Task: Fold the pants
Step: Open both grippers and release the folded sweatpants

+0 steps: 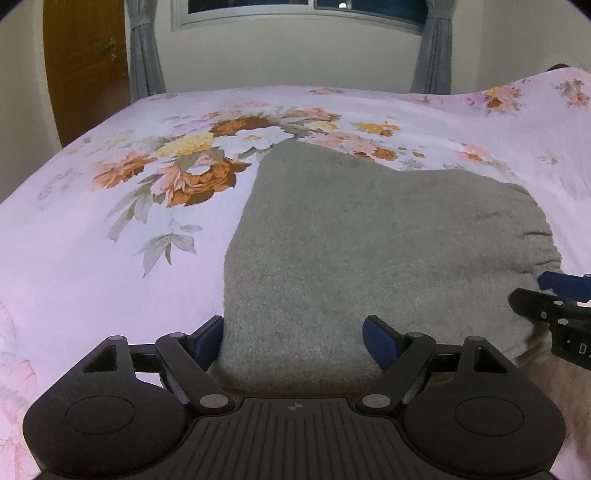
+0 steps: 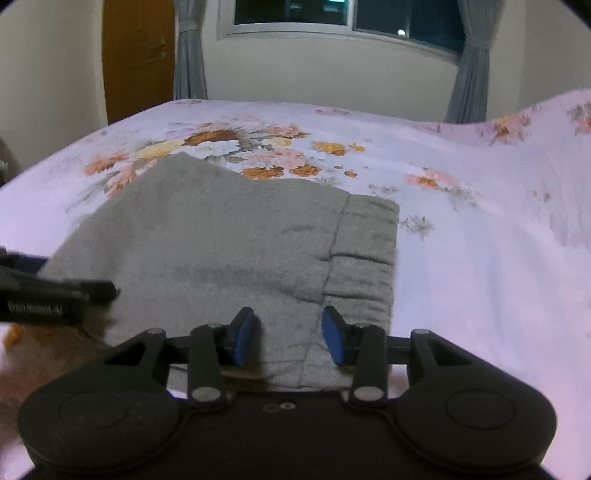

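Indoors, floral bedsheet, grey pants, curtained window, wooden door

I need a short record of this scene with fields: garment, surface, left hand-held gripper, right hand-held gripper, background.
garment: grey pants, folded into a compact stack
surface: floral bedsheet
left hand-held gripper: jaws wide apart around the near edge of the pants
right hand-held gripper: jaws apart, over the pants by the waistband
background: window, grey curtains, wooden door
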A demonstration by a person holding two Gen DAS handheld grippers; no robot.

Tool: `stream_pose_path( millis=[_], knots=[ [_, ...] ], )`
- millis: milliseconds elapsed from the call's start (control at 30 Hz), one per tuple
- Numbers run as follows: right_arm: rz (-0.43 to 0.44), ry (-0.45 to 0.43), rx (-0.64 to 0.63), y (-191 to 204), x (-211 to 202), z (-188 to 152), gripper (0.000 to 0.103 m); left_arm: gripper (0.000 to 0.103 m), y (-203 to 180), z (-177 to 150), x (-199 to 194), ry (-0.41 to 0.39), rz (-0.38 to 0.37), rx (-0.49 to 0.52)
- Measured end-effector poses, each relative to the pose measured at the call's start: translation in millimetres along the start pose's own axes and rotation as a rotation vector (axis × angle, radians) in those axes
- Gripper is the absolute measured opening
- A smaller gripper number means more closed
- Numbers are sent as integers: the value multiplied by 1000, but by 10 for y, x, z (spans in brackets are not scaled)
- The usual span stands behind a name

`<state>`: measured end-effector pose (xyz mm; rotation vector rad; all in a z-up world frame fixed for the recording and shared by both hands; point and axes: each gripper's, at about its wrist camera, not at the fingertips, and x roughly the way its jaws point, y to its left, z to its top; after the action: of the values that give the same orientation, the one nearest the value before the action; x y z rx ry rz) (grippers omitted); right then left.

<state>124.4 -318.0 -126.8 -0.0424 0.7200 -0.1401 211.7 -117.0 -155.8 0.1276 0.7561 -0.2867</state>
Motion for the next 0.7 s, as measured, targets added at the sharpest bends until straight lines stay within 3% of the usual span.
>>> stream_pose_path(
  millis=[167,333,367,400,433,567,700],
  knots=[
    [-2,10,27,-3,-47,47,42,81,-25,22,-30,7,17,12],
    [-62,49,-24,117,40,89,43,81,-122,110,-14,35,57,40],
    [-62,52,-16,122,26,111,44,85,-137,128,-13,40,66,45],
    [-56,50,0,112,2,129,45,99,-157,145,-12,44,85,52],
    [-52,49,20,97,-17,138,45,103,-179,157,-15,47,108,62],
    [-49,51,27,92,-19,132,47,103,-203,190,-24,67,117,83],
    [-32,53,33,97,-27,143,54,103,-129,221,-13,118,140,0]
  ],
)
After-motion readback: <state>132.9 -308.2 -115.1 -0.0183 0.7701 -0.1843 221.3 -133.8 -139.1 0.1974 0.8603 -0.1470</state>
